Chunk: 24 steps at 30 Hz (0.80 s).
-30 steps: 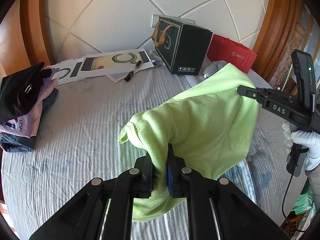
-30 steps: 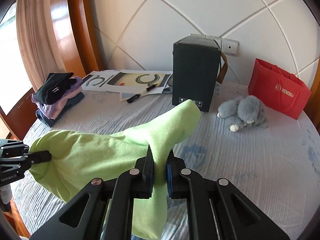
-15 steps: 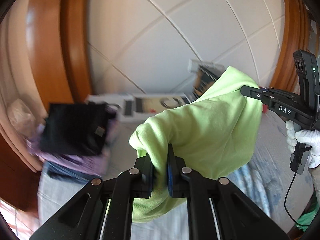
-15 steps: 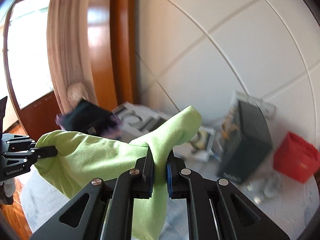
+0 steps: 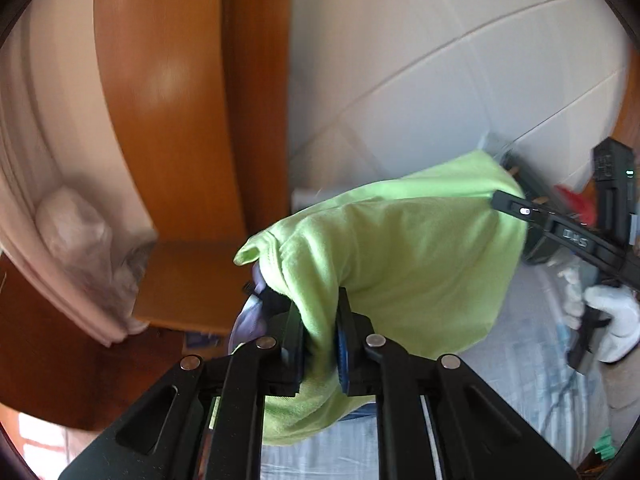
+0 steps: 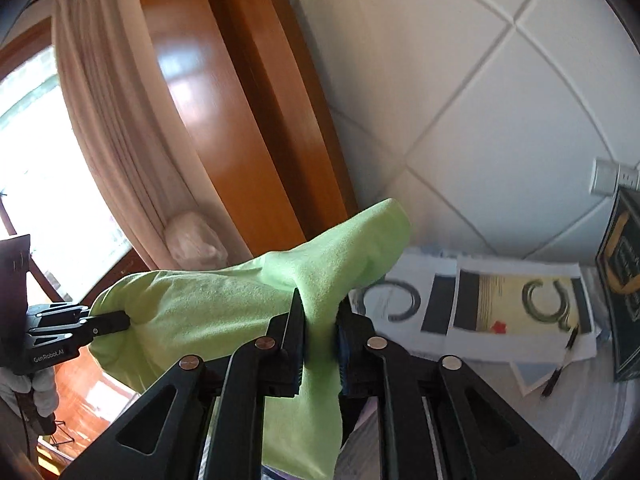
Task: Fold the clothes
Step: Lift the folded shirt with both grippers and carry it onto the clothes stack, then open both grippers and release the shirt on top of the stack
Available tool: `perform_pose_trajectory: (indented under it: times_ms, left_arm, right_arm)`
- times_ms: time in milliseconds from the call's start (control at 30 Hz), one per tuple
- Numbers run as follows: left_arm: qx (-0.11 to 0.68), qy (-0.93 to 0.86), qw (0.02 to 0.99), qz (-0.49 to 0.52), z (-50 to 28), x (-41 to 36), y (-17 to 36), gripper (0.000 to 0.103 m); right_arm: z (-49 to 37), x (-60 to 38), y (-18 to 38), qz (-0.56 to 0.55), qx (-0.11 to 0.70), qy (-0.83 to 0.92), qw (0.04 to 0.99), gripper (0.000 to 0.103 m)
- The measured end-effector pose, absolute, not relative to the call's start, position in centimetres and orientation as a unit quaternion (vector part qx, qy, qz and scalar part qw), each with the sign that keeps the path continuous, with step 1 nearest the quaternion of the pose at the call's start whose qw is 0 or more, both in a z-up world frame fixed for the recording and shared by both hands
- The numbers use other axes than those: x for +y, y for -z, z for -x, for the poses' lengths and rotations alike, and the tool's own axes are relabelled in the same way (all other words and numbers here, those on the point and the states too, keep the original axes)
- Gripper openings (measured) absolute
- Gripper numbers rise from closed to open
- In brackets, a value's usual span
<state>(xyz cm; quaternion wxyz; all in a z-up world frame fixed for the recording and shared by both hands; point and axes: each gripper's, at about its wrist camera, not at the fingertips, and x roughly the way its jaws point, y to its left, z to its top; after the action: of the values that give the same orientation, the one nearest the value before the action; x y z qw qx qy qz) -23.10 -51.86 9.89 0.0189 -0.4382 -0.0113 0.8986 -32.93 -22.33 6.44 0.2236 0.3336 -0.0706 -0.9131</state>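
I see the lime-green shirt (image 5: 400, 256) bunched and sagging in the air between my 2 claws, above the striped bed (image 5: 516, 364). The left claw (image 5: 318, 340) pinches 1 folded edge, the right claw (image 6: 320, 340) another; both claws' jaws have just been easing wider, cloth between them. Both point downward, and a white-gloved hand (image 5: 612, 328) grips the right handle.

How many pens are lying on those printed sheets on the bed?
2. The upper pen lies on the printed sheets near the black box; the lower pen crosses their bottom edge. The green cloth may hide others.
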Motion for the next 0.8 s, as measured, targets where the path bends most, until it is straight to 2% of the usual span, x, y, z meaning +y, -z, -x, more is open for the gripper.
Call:
perform_pose_trajectory:
  times_ms: [33, 67, 100, 167, 233, 267, 333, 400, 467, 600, 800]
  left_arm:
    - [-0.001, -0.889, -0.008, 0.459, 24.3, -52.5, -7.3, 0.017]
    - [0.006, -0.877, -0.033, 0.479, 25.4, -53.2, -4.8, 0.017]
    - [-0.002, -0.866, -0.042, 0.499, 26.0, -53.8, -2.7, 0.017]
    - [-0.010, -0.861, -0.037, 0.508, 26.1, -54.3, -0.6, 0.017]
    - [0.004, -0.866, -0.037, 0.498, 25.7, -54.0, -0.4, 0.021]
    - [0.011, -0.870, -0.040, 0.491, 25.4, -53.9, -0.7, 0.026]
    - [0.017, -0.882, -0.043, 0.469, 24.2, -53.3, -1.9, 0.039]
    - [0.017, -0.896, -0.043, 0.442, 22.6, -52.9, -3.5, 0.072]
    - [0.009, -0.907, -0.034, 0.421, 20.9, -52.2, -5.3, 0.078]
    - [-0.022, -0.914, -0.003, 0.406, 18.4, -50.7, -7.0, 0.078]
    - [-0.022, -0.902, -0.005, 0.432, 17.3, -47.1, -5.3, 0.078]
  right_arm:
    - [33.8, -23.0, -4.2, -0.353, -0.061, 0.909, 0.211, 0.035]
    - [34.1, -23.5, -2.5, -0.372, -0.056, 0.903, 0.206, 0.042]
    - [34.4, -23.9, -0.8, -0.389, -0.051, 0.897, 0.201, 0.049]
    - [35.0, -24.7, 2.5, -0.425, -0.041, 0.884, 0.192, 0.052]
    - [35.1, -24.8, 3.9, -0.439, -0.036, 0.879, 0.182, 0.073]
    - [35.0, -24.7, 3.8, -0.437, -0.035, 0.881, 0.177, 0.078]
    - [34.8, -24.3, 3.6, -0.433, -0.035, 0.885, 0.168, 0.091]
    - [34.3, -23.8, 1.9, -0.417, -0.045, 0.893, 0.163, 0.100]
    - [32.6, -23.3, 0.3, -0.401, -0.050, 0.899, 0.171, 0.101]
    - [29.5, -22.8, -0.7, -0.402, -0.048, 0.896, 0.183, 0.101]
    - [25.4, -23.0, -0.3, -0.408, -0.026, 0.897, 0.166, 0.102]
